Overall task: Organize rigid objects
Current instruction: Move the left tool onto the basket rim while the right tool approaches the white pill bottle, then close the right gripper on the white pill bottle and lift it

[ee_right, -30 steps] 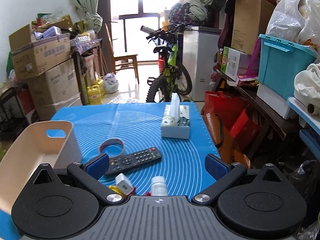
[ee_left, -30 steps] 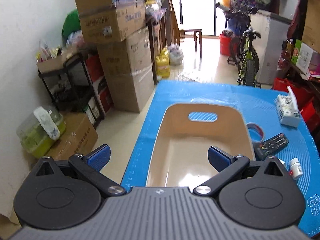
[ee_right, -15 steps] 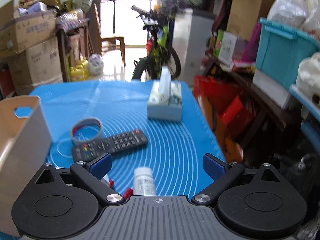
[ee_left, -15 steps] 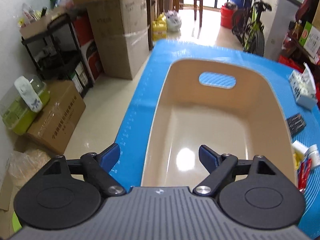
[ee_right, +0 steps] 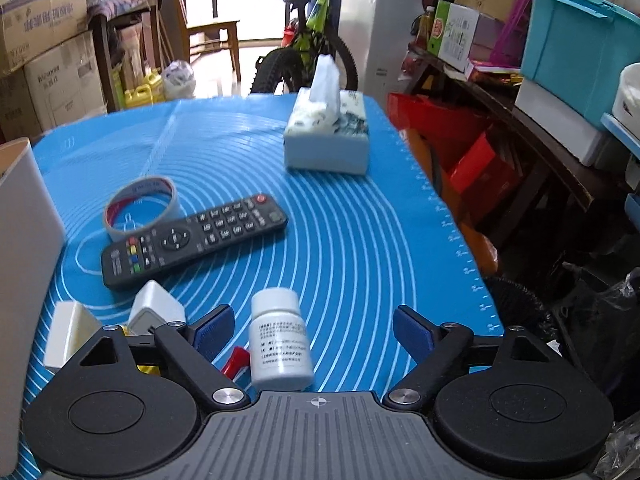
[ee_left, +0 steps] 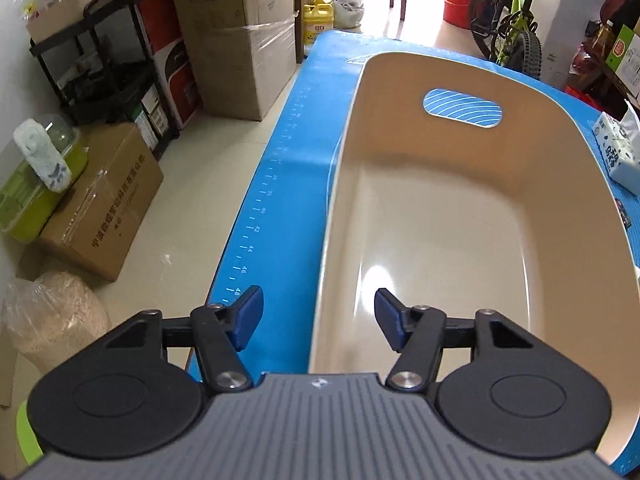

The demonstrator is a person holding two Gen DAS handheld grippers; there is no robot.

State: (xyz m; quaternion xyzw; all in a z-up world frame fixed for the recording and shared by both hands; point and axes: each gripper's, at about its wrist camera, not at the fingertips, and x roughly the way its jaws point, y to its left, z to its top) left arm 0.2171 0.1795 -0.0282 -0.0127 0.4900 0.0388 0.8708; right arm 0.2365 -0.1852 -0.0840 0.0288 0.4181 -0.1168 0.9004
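An empty beige bin [ee_left: 452, 216] with a handle slot stands on the blue mat [ee_left: 292, 200]. My left gripper [ee_left: 318, 318] is open, its two fingers astride the bin's near-left rim. In the right wrist view my right gripper [ee_right: 312, 334] is open, and a white pill bottle [ee_right: 280, 340] stands between its fingers, not gripped. A black remote [ee_right: 192, 240], a tape roll [ee_right: 140, 206], two white adapters [ee_right: 156, 308] and a red item [ee_right: 234, 362] lie to the left, near the bin's wall [ee_right: 24, 264].
A tissue box [ee_right: 328, 136] stands at the mat's far right and shows in the left wrist view [ee_left: 618, 148]. Cardboard boxes [ee_left: 236, 32] and a black rack [ee_left: 108, 68] line the left wall. A bicycle [ee_right: 308, 52] and cluttered shelves [ee_right: 520, 92] stand beyond and right.
My left gripper has moved forward and down over the bin's near-left rim and narrowed. My right gripper has come down and forward, so the pill bottle now stands between its fingers.
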